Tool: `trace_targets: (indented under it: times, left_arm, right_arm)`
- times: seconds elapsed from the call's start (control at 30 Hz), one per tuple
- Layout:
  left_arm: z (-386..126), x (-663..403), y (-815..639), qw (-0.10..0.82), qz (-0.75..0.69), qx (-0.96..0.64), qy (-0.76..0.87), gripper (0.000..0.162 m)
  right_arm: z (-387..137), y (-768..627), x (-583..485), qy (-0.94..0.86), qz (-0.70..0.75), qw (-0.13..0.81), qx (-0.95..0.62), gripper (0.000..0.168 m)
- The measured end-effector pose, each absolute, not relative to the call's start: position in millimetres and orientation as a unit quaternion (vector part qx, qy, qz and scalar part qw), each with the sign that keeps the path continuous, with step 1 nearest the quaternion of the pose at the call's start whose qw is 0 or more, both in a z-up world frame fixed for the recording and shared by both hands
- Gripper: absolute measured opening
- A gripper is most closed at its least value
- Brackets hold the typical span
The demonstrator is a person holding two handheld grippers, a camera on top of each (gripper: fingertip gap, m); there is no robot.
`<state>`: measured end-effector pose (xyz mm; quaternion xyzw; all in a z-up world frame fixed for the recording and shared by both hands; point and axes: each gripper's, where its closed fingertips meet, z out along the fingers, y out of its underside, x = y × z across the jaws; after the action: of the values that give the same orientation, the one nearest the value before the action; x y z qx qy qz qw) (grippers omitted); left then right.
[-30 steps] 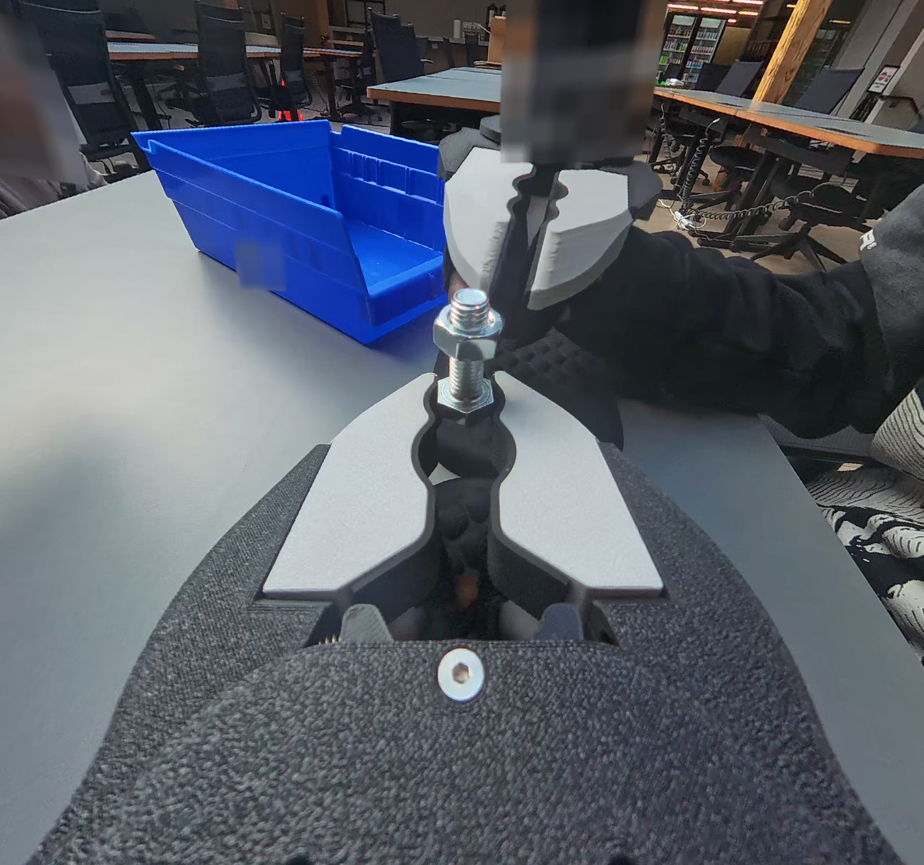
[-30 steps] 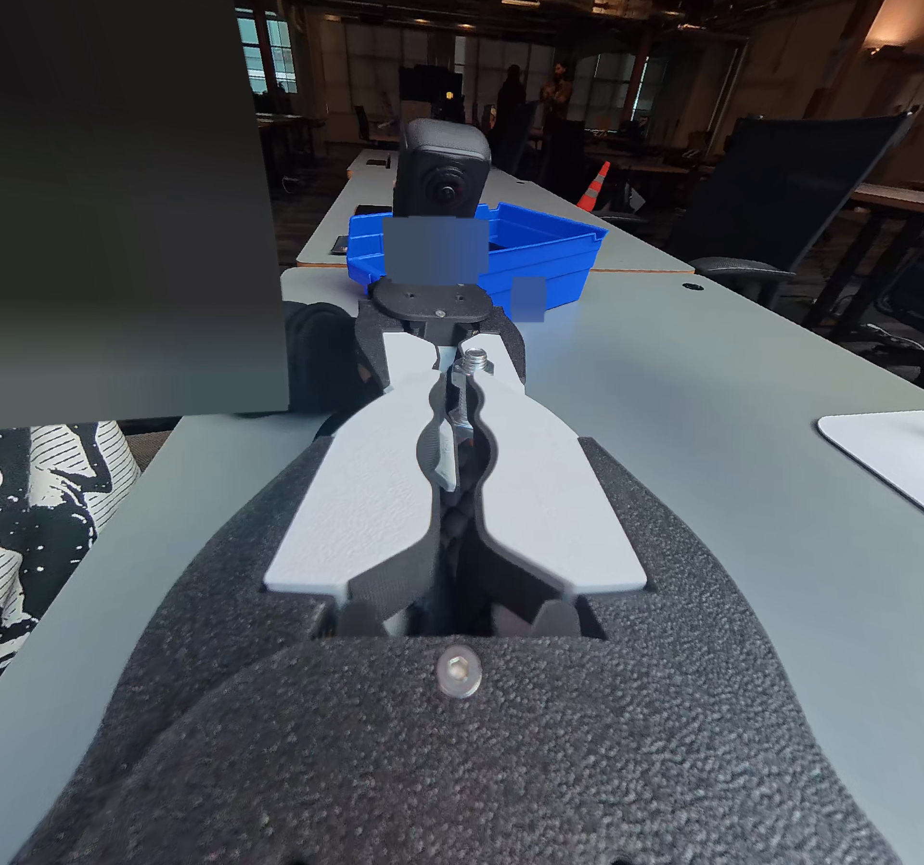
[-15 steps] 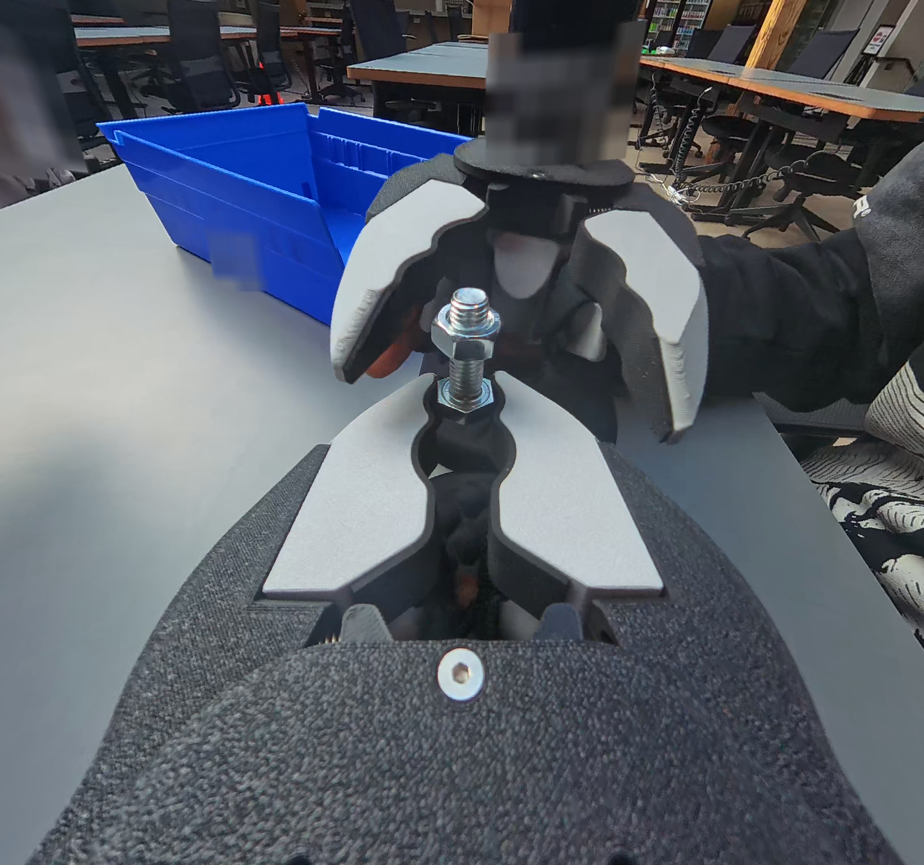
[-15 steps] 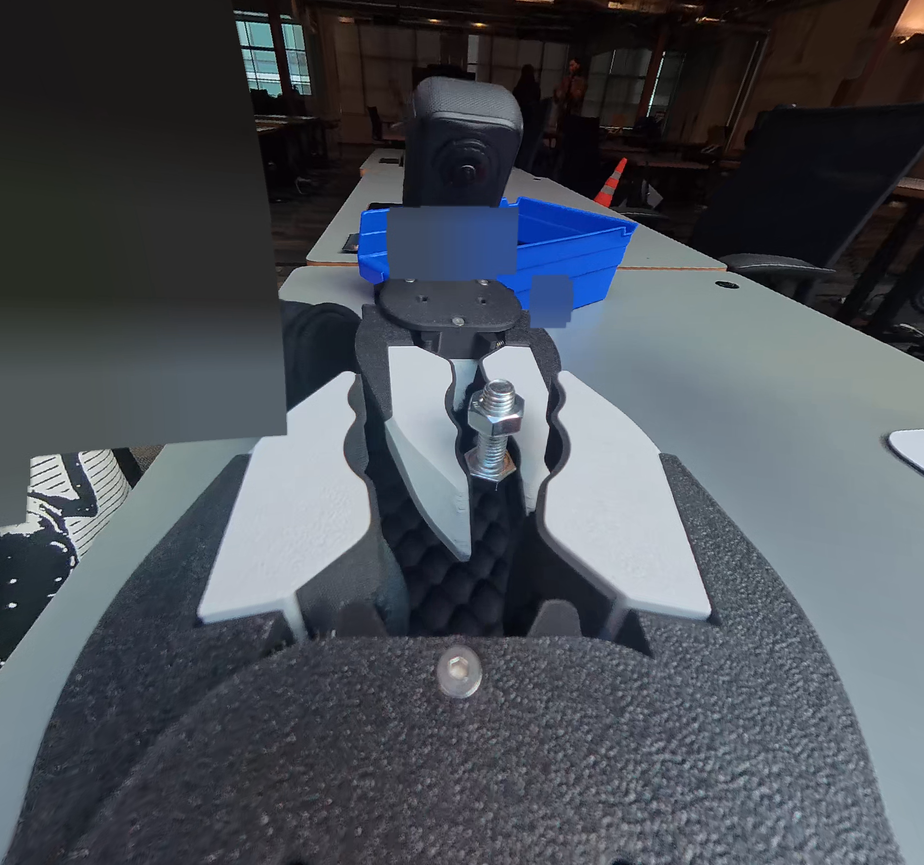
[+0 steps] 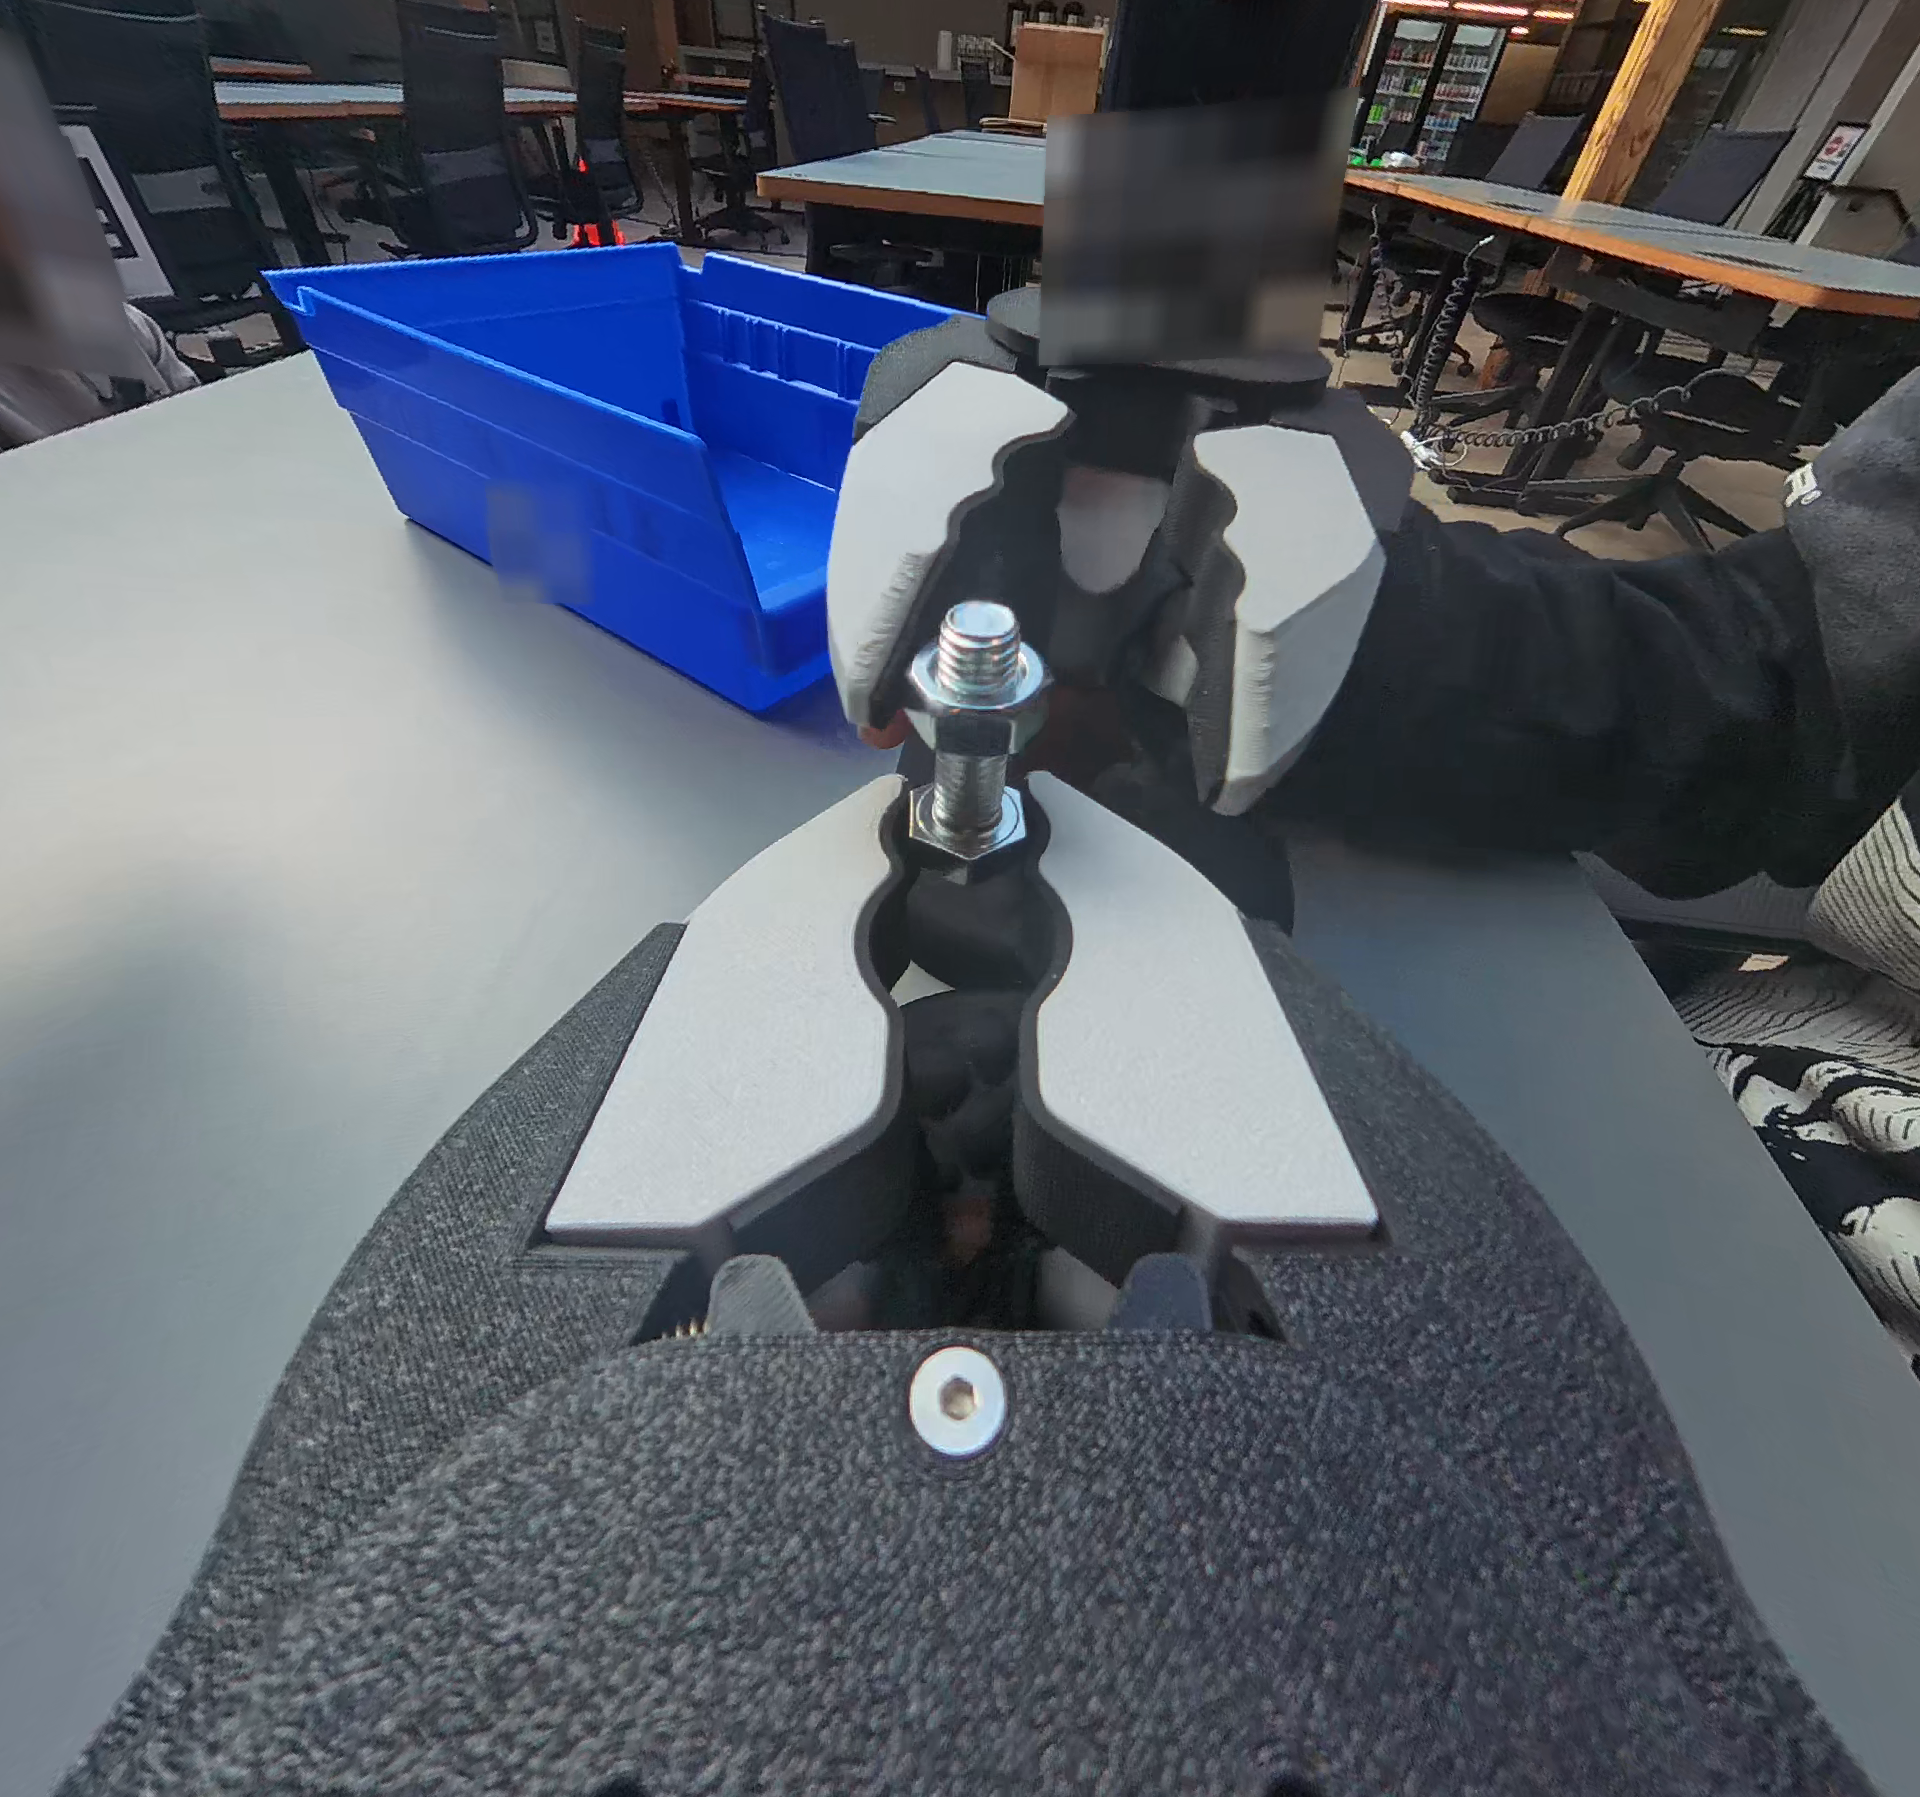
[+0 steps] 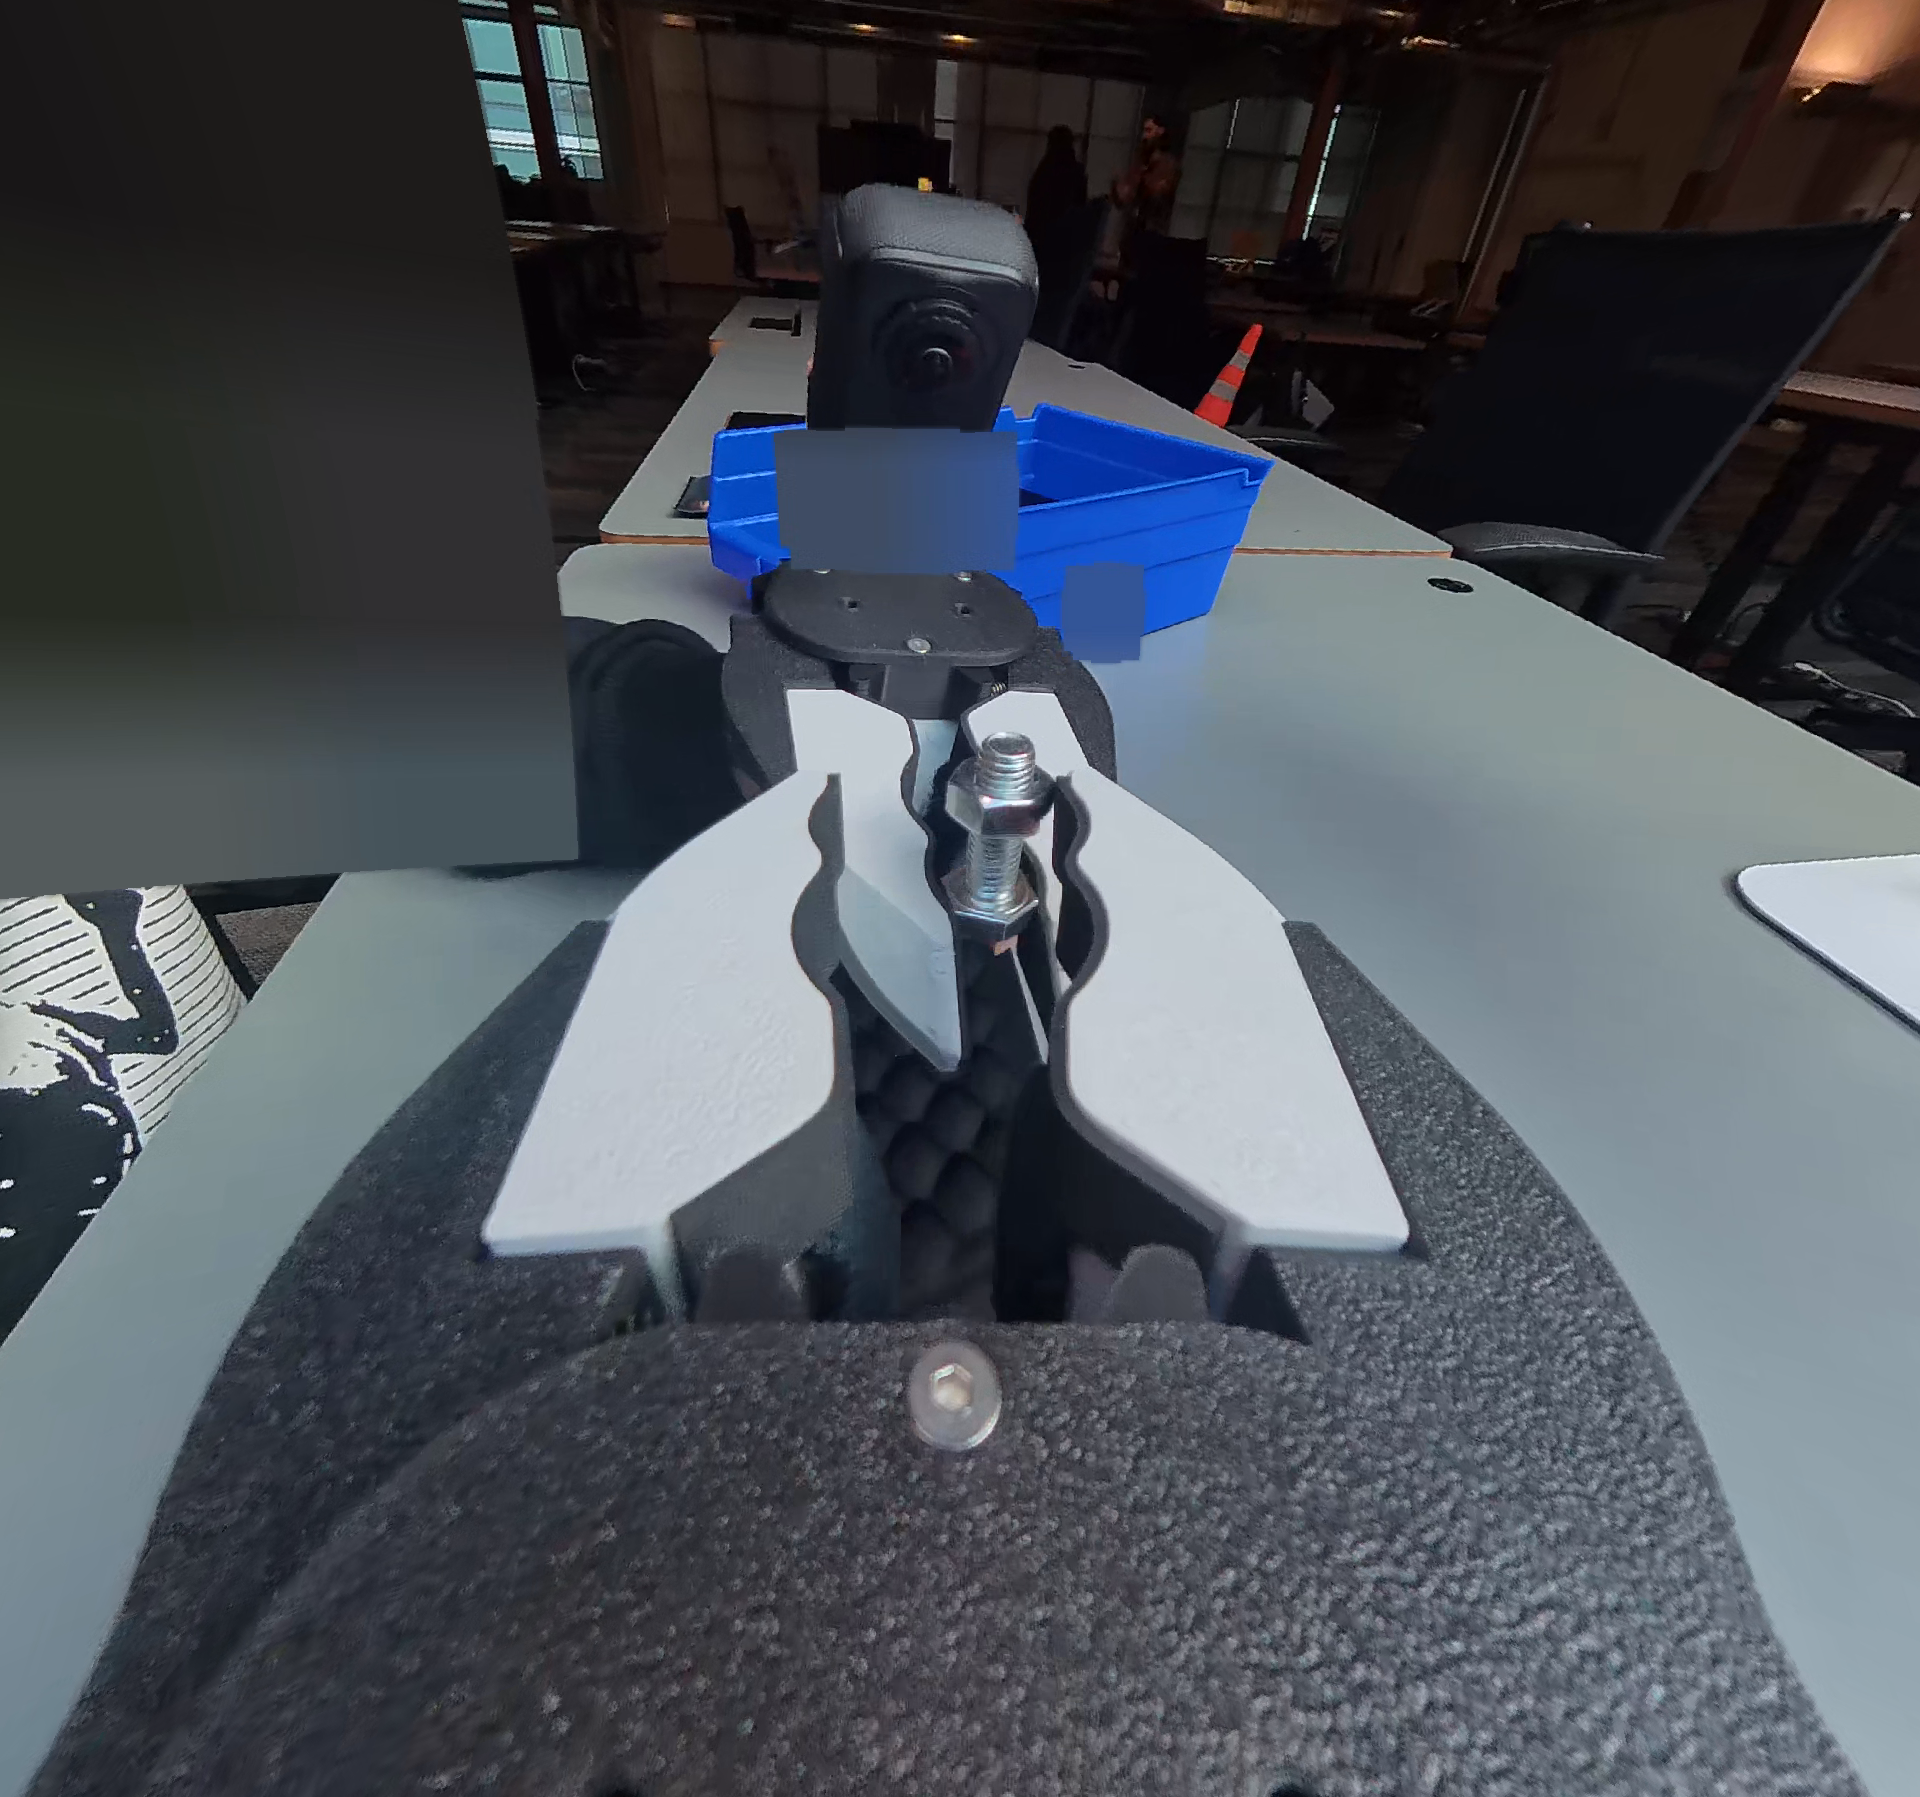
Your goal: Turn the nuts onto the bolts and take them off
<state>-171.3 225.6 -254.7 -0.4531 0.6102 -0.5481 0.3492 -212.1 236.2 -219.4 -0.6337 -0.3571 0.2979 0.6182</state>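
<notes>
The left gripper [image 5: 961,817] is clamped on the bolt [image 5: 966,791] at its lower end, fingertips tight on the hex part there, so the bolt stands upright just past the tips with its long axis vertical and its threaded end up. 1 nut [image 5: 979,703] sits near the top of the thread, with a little thread showing above it and a bare stretch of thread below, down to the clamped end.

The right gripper [image 6: 1003,812] faces the left one from the far side, and its fingers stand apart, 1 on each side of the nut. In the right wrist view the right-hand finger [image 6: 1174,968] looks to be touching or just beside the nut [image 6: 995,805], while the left-hand one stands clear with a gap. So the nut lies between the right gripper's tips, level with them, and the bolt's axis runs across the fingers. My judgement is that the coming move is to close on the nut's flats and turn it about that vertical axis; the right gripper is the one placed for it.

A blue bin [image 5: 582,417] stands on the table [image 5: 260,812] beyond and to the left of the left gripper. The part of its floor that shows is bare; the rest is hidden by its walls.
</notes>
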Motion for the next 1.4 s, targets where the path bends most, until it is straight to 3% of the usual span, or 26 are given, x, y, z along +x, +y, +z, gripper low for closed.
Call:
trace_targets:
  times: [0.13, 0.23, 0.37, 0.6, 1.03, 1.13, 1.2, 1.27, 1.4]
  left_arm:
    - [-254.0, -171.5, 226.1, 0.350, -0.549, -0.454, 0.608, 0.017]
    - [-253.8, -171.6, 226.8, 0.349, -0.551, -0.455, 0.606, 0.017]
    - [-255.1, -171.1, 225.3, 0.349, -0.547, -0.453, 0.612, 0.017]
    - [-256.9, -170.9, 223.1, 0.345, -0.543, -0.450, 0.619, 0.017]
    - [-254.2, -171.2, 226.1, 0.348, -0.550, -0.454, 0.609, 0.017]
    - [-254.1, -171.1, 226.3, 0.348, -0.550, -0.454, 0.608, 0.017]
    - [-254.4, -171.1, 225.9, 0.348, -0.549, -0.454, 0.609, 0.017]
    - [-254.9, -171.0, 225.2, 0.347, -0.548, -0.453, 0.611, 0.017]
    - [-256.3, -171.0, 222.8, 0.346, -0.545, -0.449, 0.618, 0.017]
  right_arm:
    - [-216.6, 233.9, -198.7, -0.355, 0.290, 0.617, -0.640, 0.010]
    - [-208.5, 234.4, -192.3, -0.338, 0.297, 0.632, -0.631, 0.010]
    - [-210.6, 239.5, -200.0, -0.335, 0.289, 0.641, -0.627, 0.039]
    - [-222.8, 241.2, -222.4, -0.357, 0.292, 0.626, -0.629, 0.055]
    - [-217.5, 237.6, -198.0, -0.356, 0.271, 0.629, -0.636, 0.011]
    - [-211.6, 236.2, -190.1, -0.347, 0.272, 0.637, -0.632, 0.007]
    - [-208.6, 237.2, -188.4, -0.339, 0.274, 0.645, -0.627, 0.011]
    - [-208.0, 239.2, -192.3, -0.334, 0.276, 0.651, -0.623, 0.028]
    - [-215.3, 241.4, -206.6, -0.346, 0.278, 0.643, -0.624, 0.047]
